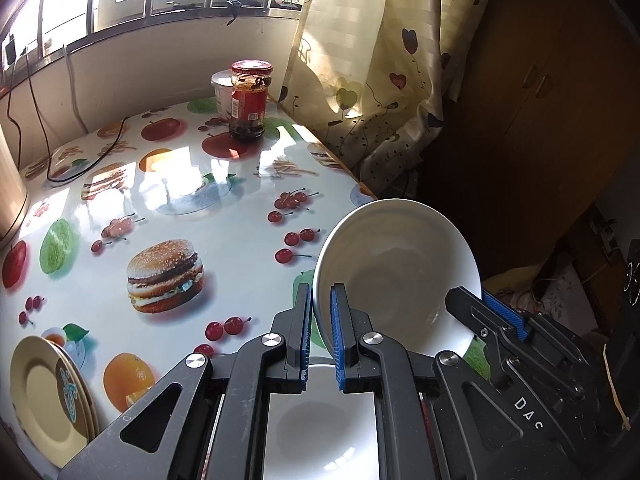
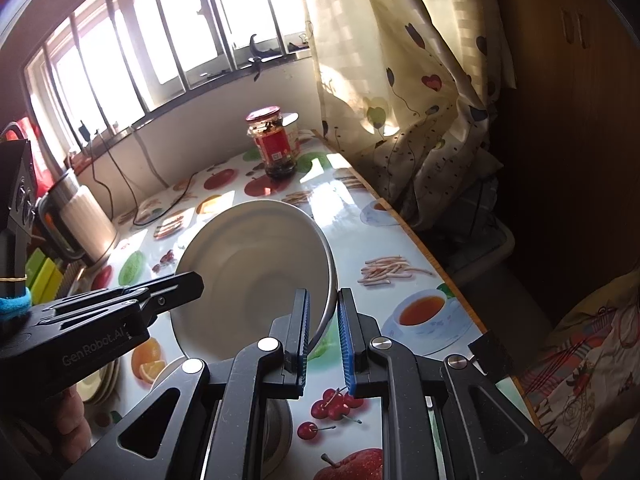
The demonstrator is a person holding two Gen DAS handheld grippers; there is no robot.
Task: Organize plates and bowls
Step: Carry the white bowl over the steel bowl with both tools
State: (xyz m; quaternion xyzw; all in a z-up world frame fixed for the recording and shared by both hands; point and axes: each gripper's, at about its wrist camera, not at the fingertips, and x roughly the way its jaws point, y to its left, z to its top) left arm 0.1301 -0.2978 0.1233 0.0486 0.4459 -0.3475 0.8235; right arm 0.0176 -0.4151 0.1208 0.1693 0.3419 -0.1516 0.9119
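White bowl (image 1: pixel 396 272) tilted, held above table (image 1: pixel 168 216) edge, over second white bowl (image 1: pixel 320 420) below. Left gripper (image 1: pixel 320 328) clamped on near rim; right gripper (image 2: pixel 323 332) clamped on opposite rim. Yellow plates (image 1: pixel 48 396) stacked at left. Risk: hands drift apart/out of sync, thin rim slips from pads, bowl drops onto lower bowl, chips. Jar (image 1: pixel 249 100) well apart, no threat.

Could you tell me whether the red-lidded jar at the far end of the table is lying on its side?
No, the jar stands upright on the table, its red lid on top.
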